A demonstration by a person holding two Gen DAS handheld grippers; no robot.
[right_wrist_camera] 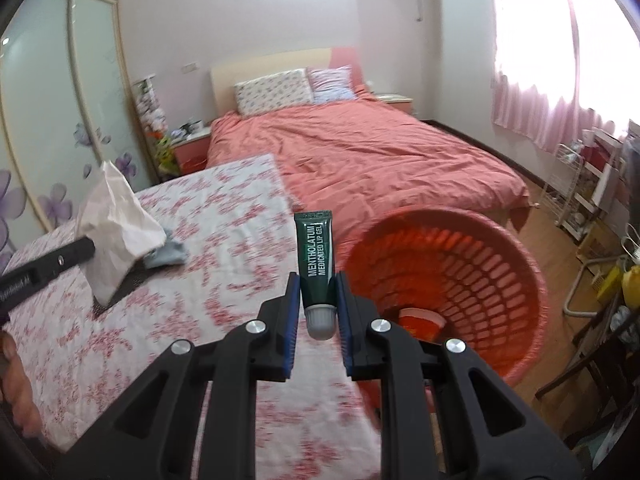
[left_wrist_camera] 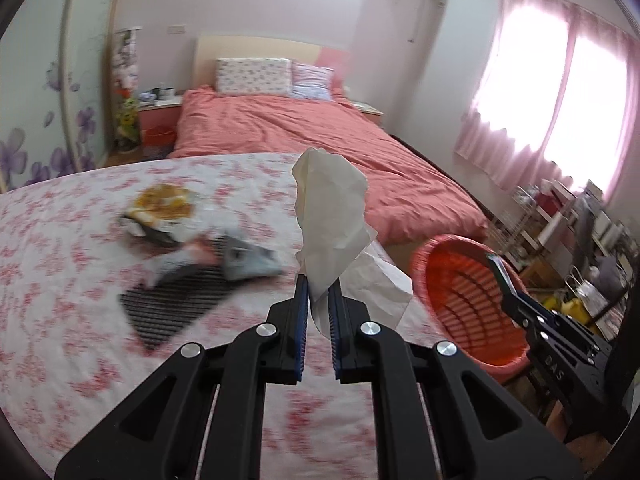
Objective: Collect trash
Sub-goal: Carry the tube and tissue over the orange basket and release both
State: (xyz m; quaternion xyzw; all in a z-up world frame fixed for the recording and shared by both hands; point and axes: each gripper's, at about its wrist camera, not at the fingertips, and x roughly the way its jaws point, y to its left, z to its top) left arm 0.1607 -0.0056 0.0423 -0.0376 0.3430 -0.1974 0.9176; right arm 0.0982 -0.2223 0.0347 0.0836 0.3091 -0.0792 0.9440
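My left gripper (left_wrist_camera: 319, 284) is shut on a crumpled white tissue (left_wrist_camera: 332, 208) and holds it above the floral-covered table (left_wrist_camera: 60, 280); the tissue also shows in the right wrist view (right_wrist_camera: 116, 224). My right gripper (right_wrist_camera: 318, 280) is shut on a green lip gel tube (right_wrist_camera: 316, 256), cap toward me, just left of the orange-red trash basket (right_wrist_camera: 512, 264). The basket (left_wrist_camera: 440, 276) stands off the table's right edge, with a red-and-white item (right_wrist_camera: 422, 320) at its bottom. More trash lies on the table: a yellow snack wrapper (left_wrist_camera: 162, 204), a grey-blue packet (left_wrist_camera: 248, 260) and a dark mesh mat (left_wrist_camera: 172, 304).
A bed with a coral cover (left_wrist_camera: 320, 136) lies beyond the table. A wardrobe with purple flowers (right_wrist_camera: 52, 120) is at the left. A wire rack and cluttered shelves (right_wrist_camera: 580, 192) stand at the right under pink curtains (left_wrist_camera: 560, 100).
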